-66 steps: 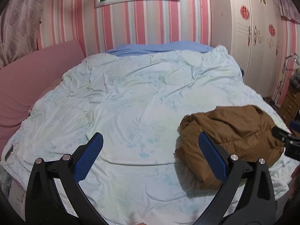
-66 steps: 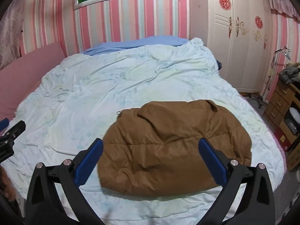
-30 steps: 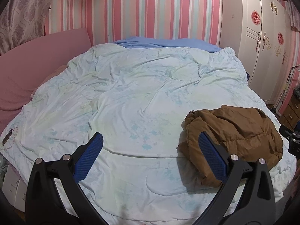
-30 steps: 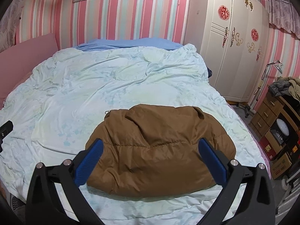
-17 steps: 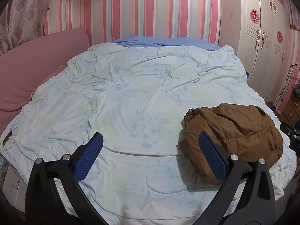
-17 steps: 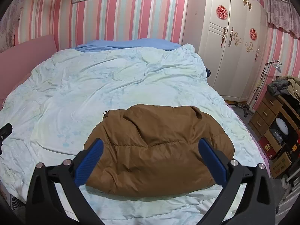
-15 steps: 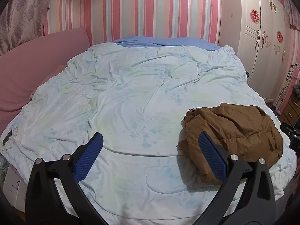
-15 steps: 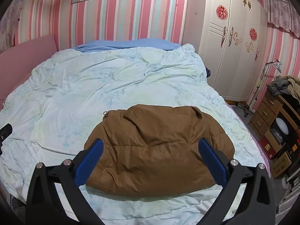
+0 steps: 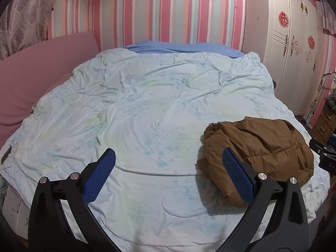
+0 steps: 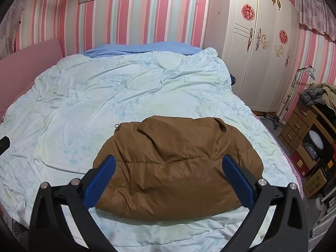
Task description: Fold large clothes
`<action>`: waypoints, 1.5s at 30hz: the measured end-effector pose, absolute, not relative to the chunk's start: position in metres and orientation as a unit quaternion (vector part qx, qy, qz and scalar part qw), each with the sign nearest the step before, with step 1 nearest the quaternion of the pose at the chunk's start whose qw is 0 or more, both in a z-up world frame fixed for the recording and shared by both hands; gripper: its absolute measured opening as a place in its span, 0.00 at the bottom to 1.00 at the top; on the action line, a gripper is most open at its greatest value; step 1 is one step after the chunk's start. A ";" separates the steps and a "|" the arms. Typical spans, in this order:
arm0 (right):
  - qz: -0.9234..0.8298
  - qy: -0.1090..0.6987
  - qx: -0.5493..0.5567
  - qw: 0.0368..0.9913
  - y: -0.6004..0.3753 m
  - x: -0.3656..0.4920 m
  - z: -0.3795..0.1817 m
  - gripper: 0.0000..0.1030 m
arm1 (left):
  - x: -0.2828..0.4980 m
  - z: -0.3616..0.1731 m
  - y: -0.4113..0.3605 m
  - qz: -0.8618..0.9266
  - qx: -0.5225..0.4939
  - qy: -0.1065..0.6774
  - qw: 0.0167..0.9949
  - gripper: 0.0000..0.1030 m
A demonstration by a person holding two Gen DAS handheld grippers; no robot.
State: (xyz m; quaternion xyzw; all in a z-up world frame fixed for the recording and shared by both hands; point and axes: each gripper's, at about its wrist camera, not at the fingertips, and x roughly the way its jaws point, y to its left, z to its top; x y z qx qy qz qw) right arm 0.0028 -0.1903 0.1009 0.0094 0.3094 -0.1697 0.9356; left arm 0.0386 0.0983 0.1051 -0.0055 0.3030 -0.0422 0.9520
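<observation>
on the bed's pale duvet (image 10: 105, 96) sits a folded brown jacket (image 10: 178, 163), w/ left tongs (image 9: 168, 174) & right tongs (image 10: 168, 174) both spread apart above, empty.

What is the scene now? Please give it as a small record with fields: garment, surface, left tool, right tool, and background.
garment: brown padded jacket, folded into a compact bundle, lying near the bed's front right edge
surface: bed with a pale floral quilt, wrinkled; blue sheet at the far end
left tool: left tool open, holding nothing, above bare quilt, jacket to its right
right tool: right tool open, holding nothing, above the jacket, not touching it
background: striped pink wall, white wardrobe, wooden drawers
</observation>
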 end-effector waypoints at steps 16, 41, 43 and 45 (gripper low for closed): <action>-0.173 0.312 0.017 0.934 -0.193 0.006 0.098 0.98 | 0.033 0.108 0.095 -0.033 0.006 0.297 0.954 0.97; -0.172 0.307 0.018 0.936 -0.193 0.005 0.097 0.98 | 0.030 0.109 0.096 -0.036 0.008 0.302 0.952 0.97; -0.171 0.305 0.015 0.937 -0.191 0.005 0.098 0.98 | 0.029 0.109 0.097 -0.035 0.006 0.300 0.953 0.97; -0.171 0.303 0.014 0.937 -0.190 0.004 0.099 0.98 | 0.029 0.109 0.097 -0.033 0.007 0.298 0.954 0.97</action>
